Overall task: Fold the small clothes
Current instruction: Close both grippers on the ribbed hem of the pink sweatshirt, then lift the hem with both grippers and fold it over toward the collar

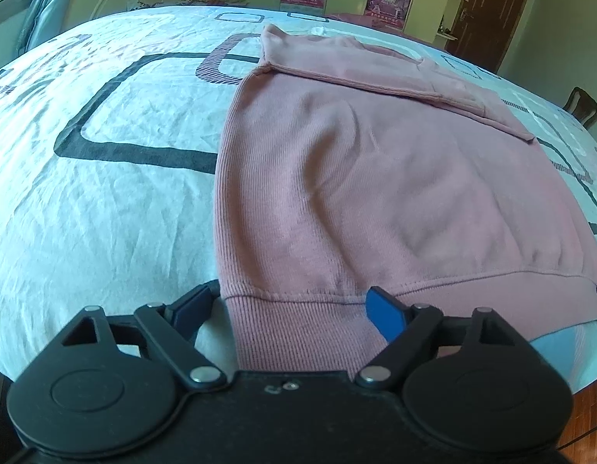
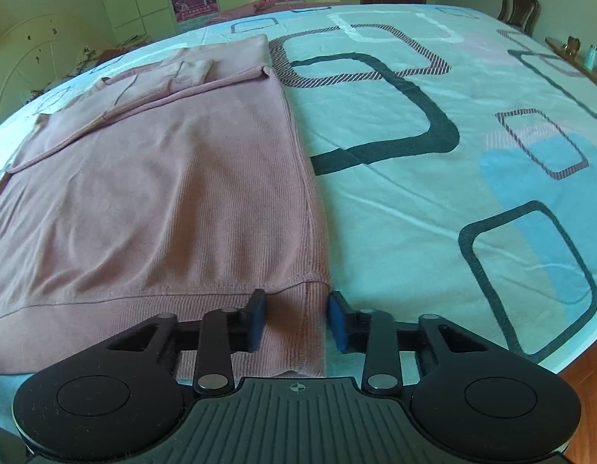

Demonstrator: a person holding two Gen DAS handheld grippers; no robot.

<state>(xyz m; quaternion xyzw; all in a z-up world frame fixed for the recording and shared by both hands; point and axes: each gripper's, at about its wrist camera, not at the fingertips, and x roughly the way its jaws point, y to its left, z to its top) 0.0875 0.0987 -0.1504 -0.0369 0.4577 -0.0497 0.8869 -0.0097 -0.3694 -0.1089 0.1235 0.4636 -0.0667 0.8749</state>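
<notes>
Pink sweatshirt (image 1: 375, 178) lies flat on the bed (image 1: 105, 193) straight ahead of both my tongs, sleeves folded across its far end. My left tongs (image 1: 294, 309) are spread wide, straddling the ribbed hem (image 1: 298, 328) at its left corner. My right tongs (image 2: 297, 319) are spread too, pads either side of the hem's right corner, not pinching.

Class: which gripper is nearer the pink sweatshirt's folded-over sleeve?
Neither, clearly. The left gripper and right gripper each straddle a hem corner of the pink sweatshirt; the folded sleeve lies far from both.
</notes>
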